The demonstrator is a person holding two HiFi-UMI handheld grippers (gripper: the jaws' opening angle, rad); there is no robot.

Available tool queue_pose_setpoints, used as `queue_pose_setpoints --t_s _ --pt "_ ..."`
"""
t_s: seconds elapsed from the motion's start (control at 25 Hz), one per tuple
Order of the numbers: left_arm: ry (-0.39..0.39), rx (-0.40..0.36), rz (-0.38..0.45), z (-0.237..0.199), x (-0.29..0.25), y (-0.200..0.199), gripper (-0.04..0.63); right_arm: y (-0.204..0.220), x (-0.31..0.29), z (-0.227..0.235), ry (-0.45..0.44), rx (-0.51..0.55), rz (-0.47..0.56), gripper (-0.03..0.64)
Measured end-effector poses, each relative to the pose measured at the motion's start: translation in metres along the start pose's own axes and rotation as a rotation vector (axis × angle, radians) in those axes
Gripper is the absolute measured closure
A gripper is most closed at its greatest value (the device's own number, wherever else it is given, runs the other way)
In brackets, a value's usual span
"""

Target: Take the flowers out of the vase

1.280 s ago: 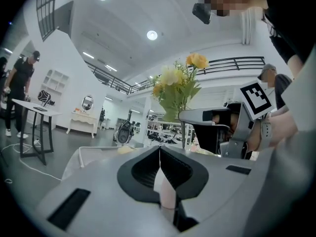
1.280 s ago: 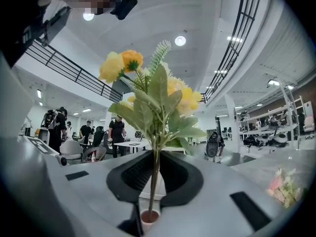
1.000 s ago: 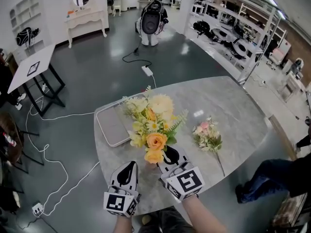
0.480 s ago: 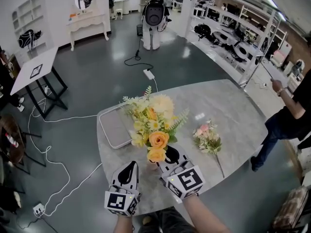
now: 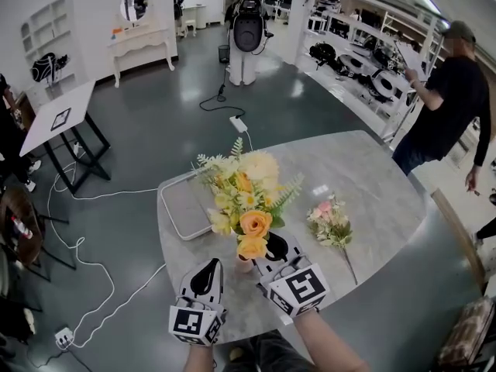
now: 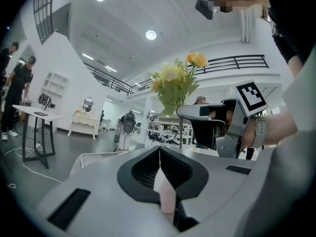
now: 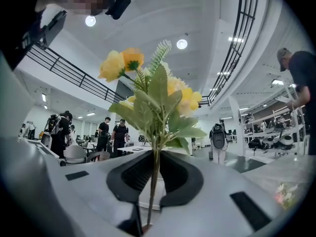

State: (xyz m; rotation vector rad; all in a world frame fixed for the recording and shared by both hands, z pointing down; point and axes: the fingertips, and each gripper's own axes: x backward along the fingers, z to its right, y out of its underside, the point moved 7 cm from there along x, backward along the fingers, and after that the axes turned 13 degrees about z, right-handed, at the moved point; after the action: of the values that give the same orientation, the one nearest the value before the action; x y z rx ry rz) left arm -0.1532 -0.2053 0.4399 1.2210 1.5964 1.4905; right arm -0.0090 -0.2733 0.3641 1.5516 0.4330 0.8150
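A bunch of yellow and orange flowers (image 5: 246, 198) stands near the front of the grey marble table (image 5: 372, 177). Only a pale bit of the vase (image 5: 243, 265) shows under the blooms. My right gripper (image 5: 268, 248) reaches in below the blooms and is shut on a thin green stem (image 7: 154, 179) of the yellow flowers (image 7: 148, 90). My left gripper (image 5: 211, 266) stays just left of the vase with its jaws together (image 6: 159, 154). A pale pink sliver shows low between them; I cannot tell what it is. A small pink bunch (image 5: 332, 222) lies on the table to the right.
A flat grey tray (image 5: 183, 204) lies on the table left of the flowers. A person in black (image 5: 448, 91) stands beyond the table's right end. White cables (image 5: 85, 246) run over the floor at the left, beside a small white table (image 5: 58, 115).
The person in black has walked from the table's lower right side up to its far right end. Both grippers and the flowers have stayed where they were.
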Motion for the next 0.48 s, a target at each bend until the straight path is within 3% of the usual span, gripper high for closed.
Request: queue_pose_setpoints --t_s 0.48 --pt "0.007 -0.010 0.014 0.011 0.024 -0.004 0.581 -0.007 0.021 -0.017 0.010 0.009 0.017 0.565"
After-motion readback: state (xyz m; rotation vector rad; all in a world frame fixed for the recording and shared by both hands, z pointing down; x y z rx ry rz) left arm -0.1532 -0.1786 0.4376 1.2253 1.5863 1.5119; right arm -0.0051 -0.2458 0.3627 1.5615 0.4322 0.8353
